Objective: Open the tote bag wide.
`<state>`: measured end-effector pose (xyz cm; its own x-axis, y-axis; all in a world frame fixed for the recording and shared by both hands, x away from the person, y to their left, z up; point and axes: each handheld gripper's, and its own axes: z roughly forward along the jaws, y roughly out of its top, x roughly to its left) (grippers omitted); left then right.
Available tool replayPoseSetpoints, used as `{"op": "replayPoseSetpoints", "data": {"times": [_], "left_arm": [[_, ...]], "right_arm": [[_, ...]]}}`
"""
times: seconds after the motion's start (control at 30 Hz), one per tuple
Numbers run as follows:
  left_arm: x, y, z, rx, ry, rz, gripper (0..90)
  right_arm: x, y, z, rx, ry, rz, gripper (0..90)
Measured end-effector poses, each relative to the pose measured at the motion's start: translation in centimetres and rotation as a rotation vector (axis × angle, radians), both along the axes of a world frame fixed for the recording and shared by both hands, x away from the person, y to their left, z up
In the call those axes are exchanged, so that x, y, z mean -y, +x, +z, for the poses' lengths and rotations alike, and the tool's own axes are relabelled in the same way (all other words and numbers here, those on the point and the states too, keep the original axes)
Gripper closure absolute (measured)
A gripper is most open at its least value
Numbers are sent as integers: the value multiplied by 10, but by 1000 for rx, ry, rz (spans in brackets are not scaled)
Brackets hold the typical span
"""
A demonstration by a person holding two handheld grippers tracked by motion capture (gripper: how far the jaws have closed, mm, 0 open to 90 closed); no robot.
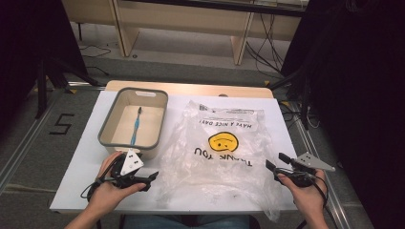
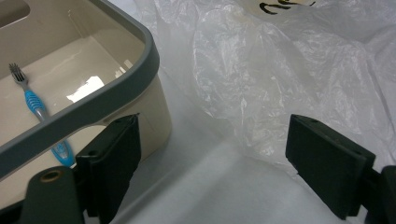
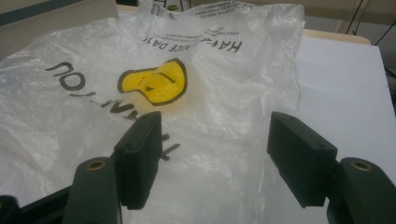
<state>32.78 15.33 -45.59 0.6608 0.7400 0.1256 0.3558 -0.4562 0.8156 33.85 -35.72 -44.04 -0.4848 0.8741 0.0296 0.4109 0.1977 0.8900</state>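
Note:
A crumpled clear plastic bag [image 1: 222, 152] with a yellow smiley face and black lettering lies flat on the white table [image 1: 86, 162]. To its left stands a beige tub with a grey rim [image 1: 106, 138], and a blue toothbrush [image 1: 135, 128] lies inside it. My left gripper [image 1: 149, 181] hovers at the tub's near corner, open, jaws pointing toward the bag's left edge [image 2: 243, 98] with nothing between them. In the left gripper view the toothbrush [image 2: 32, 100] and the tub's rim [image 2: 107, 95] sit at the left. My right gripper [image 1: 275, 161] is open at the bag's right side, over the plastic [image 3: 210, 140].
The table's wooden far edge [image 1: 191, 88] runs behind the tub and bag. Bare white surface [image 3: 345, 88] lies right of the bag. Dark curtains flank the table, and cables run across the floor beyond it.

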Motion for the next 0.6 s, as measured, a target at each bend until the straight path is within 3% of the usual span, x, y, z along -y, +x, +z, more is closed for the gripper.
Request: {"op": "replayPoseSetpoints", "data": {"times": [0.37, 0.5, 0.6], "left_arm": [[1, -2, 2, 2, -4, -13, 187], [7, -5, 2, -23, -28, -51, 187], [15, -10, 1, -51, -48, -98, 191]], "right_arm": [[0, -2, 1, -12, -12, 9, 366], [0, -1, 0, -54, -25, 32, 358], [-5, 0, -4, -111, -18, 89, 360]]}}
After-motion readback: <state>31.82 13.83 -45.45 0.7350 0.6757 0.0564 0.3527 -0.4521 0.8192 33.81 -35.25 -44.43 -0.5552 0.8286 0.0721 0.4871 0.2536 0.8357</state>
